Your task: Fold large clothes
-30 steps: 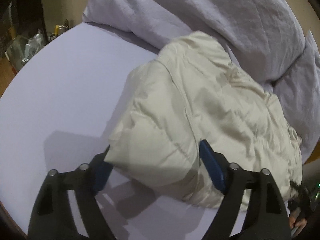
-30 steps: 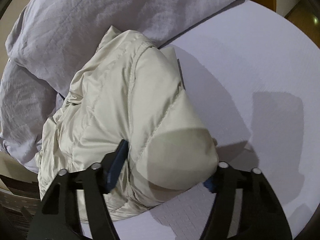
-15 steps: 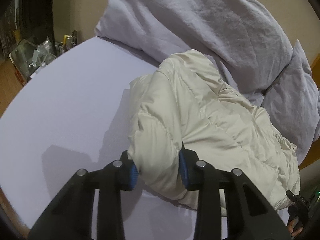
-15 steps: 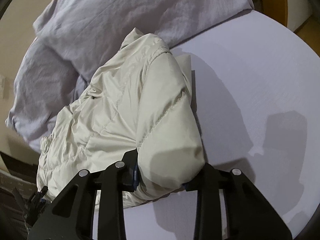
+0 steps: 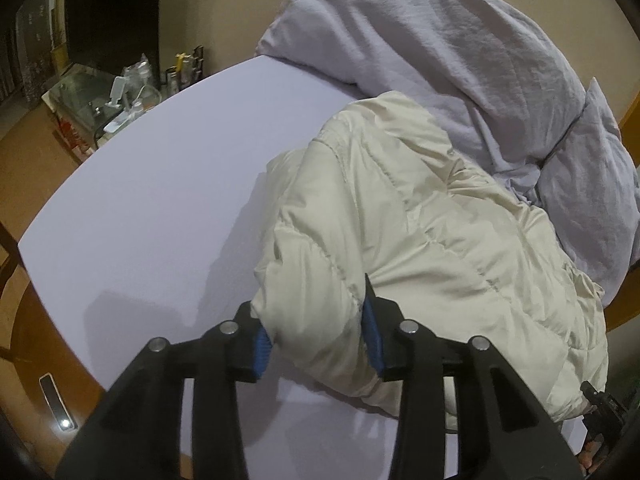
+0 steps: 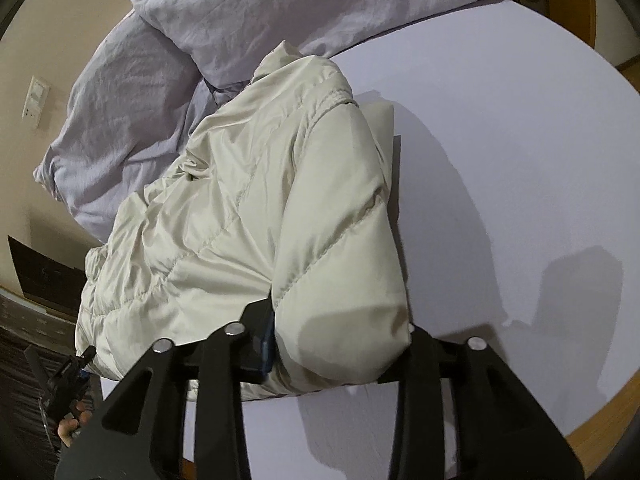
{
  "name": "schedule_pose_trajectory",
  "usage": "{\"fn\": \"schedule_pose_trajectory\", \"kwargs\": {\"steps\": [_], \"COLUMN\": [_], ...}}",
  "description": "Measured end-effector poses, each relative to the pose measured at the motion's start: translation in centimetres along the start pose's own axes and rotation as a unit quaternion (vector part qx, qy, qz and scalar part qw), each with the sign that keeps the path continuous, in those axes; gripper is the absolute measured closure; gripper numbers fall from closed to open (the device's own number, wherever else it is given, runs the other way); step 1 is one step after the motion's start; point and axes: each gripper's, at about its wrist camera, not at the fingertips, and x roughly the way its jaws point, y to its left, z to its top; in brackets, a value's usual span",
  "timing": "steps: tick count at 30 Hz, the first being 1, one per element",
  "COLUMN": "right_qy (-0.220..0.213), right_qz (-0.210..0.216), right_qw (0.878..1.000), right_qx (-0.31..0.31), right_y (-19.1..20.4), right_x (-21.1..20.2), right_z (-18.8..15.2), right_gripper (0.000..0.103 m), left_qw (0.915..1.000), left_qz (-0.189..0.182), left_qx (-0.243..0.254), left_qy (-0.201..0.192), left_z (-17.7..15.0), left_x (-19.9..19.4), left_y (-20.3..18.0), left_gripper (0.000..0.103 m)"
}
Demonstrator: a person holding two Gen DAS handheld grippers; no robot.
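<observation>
A cream quilted puffer jacket lies bunched on a bed with a pale lavender sheet, its far end against a rumpled grey duvet. At the far left of the left wrist view, a cluttered glass-topped side table stands beside the bed. The left gripper has a padded fold of the jacket between its blue pads; its jaws are easing apart yet still press the fabric. In the right wrist view, the right gripper likewise clasps a puffy jacket edge, jaws opening slightly, fabric bulging between them. The bare sheet spreads to the right.
</observation>
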Motion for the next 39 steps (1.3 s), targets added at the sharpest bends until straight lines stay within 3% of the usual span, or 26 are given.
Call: {"fn": "schedule_pose_trajectory", "kwargs": {"steps": [3,5,10,18,24,27,31,35,39], "right_qy": [-0.008,-0.030,-0.071,-0.054,-0.008,-0.014,-0.022,-0.027,-0.028], "right_qz": [-0.032,-0.058,-0.088,-0.078,-0.098,-0.112,-0.129,-0.136,-0.138], "right_qw": [0.999,0.998,0.991,0.975,0.968,0.961,0.952,0.950,0.950], "right_qx": [-0.009,-0.022,-0.068,-0.204,-0.233,-0.254,-0.278,-0.281,-0.280], "right_y": [-0.3,-0.1,1.2,8.3,9.2,9.1,9.2,9.2,9.0], "right_x": [-1.4,-2.4,-4.4,-1.8,2.1,3.1,3.9,4.3,4.4], "right_z": [0.4,0.8,2.2,-0.1,-2.0,-2.8,-3.7,-4.1,-4.2], "right_gripper": [0.048,0.038,0.036,0.036,0.036,0.030,0.024,0.023,0.023], "left_qw": [0.9999,0.9998,0.9996,0.9985,0.9967,0.9958,0.9953,0.9935,0.9933], "left_qz": [0.010,0.009,0.007,0.010,0.006,0.003,-0.001,-0.028,-0.055], "left_qx": [-0.010,-0.018,-0.028,-0.054,-0.080,-0.091,-0.097,-0.109,-0.097], "left_qy": [-0.002,0.000,-0.003,0.006,0.013,0.009,-0.003,-0.016,-0.032], "left_z": [-0.2,-0.1,0.4,1.0,1.2,1.4,1.7,2.3,3.0], "left_x": [-0.1,-0.1,0.3,2.0,3.0,3.2,2.7,1.6,0.1], "left_y": [0.2,0.3,0.2,0.0,0.1,-0.1,-0.3,-0.3,-1.6], "left_gripper": [0.052,0.036,0.020,0.016,0.016,0.020,0.043,0.065,0.072]}}
